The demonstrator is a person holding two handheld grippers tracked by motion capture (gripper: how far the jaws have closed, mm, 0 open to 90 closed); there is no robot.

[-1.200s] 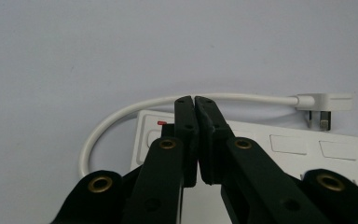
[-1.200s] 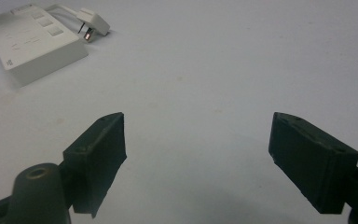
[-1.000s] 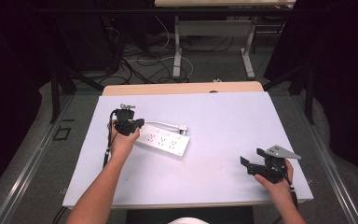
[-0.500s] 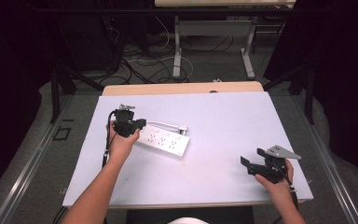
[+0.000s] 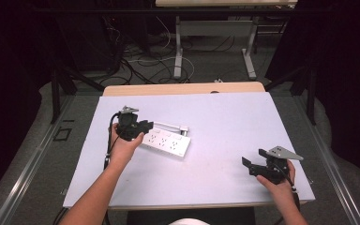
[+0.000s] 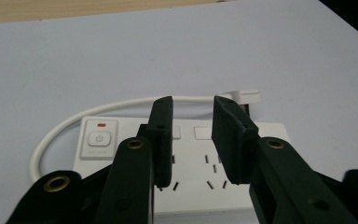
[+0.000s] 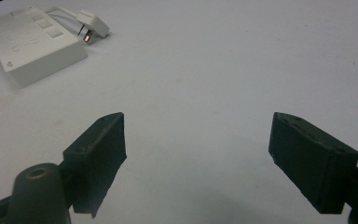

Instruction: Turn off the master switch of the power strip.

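Up close, the left gripper (image 6: 191, 140) hangs over the white power strip (image 6: 186, 158), with its two black jaws a little way apart and nothing between them. From the high view, the left gripper (image 5: 138, 129) sits at the strip's left end. The strip (image 5: 167, 143) lies flat near the middle of the pale table (image 5: 225, 126), and its white cord (image 6: 74, 119) curls behind it to a plug (image 7: 93, 25). Over by the near right corner, the right gripper (image 5: 255, 164) has its jaws spread wide over bare table.
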